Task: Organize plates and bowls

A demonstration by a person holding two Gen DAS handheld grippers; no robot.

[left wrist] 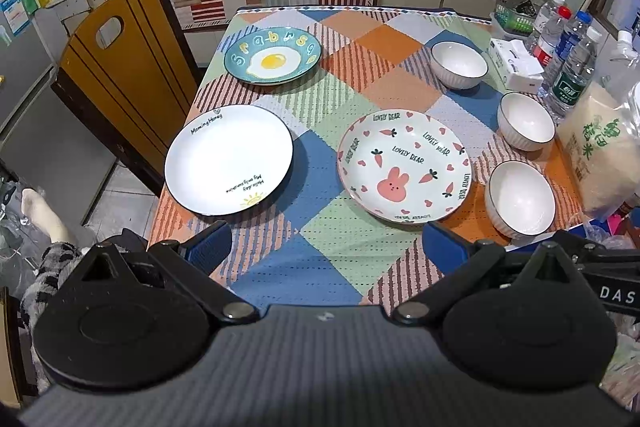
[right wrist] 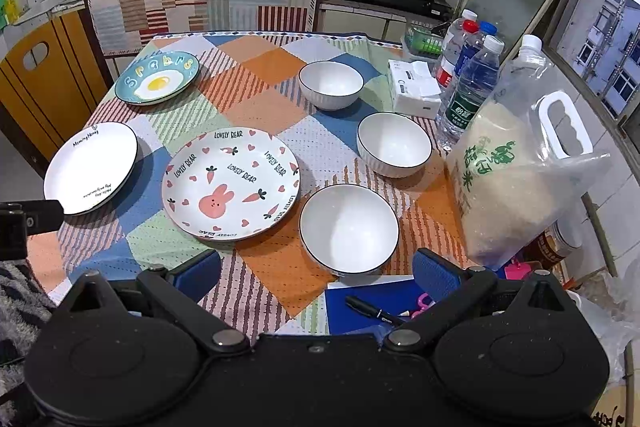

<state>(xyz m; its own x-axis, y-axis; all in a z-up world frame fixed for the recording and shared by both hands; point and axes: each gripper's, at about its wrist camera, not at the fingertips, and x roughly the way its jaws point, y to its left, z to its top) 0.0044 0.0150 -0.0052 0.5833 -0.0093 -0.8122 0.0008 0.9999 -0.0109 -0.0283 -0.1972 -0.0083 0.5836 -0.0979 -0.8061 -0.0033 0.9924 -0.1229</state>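
Three plates lie apart on the patchwork tablecloth: a teal fried-egg plate (left wrist: 273, 55) (right wrist: 157, 77) at the far left, a plain white plate (left wrist: 229, 159) (right wrist: 91, 167) at the near left, and a pink rabbit plate (left wrist: 404, 165) (right wrist: 231, 183) in the middle. Three white ribbed bowls stand in a row on the right: far (left wrist: 458, 64) (right wrist: 330, 83), middle (left wrist: 525, 120) (right wrist: 394, 143), near (left wrist: 520, 198) (right wrist: 349, 227). My left gripper (left wrist: 325, 243) is open and empty above the table's near edge. My right gripper (right wrist: 316, 273) is open and empty just before the near bowl.
A rice bag (right wrist: 516, 183), water bottles (right wrist: 472, 87) and a tissue box (right wrist: 414, 89) crowd the right edge. A blue notebook with a pen (right wrist: 372, 307) lies at the near right. A wooden chair (left wrist: 120, 83) stands left of the table.
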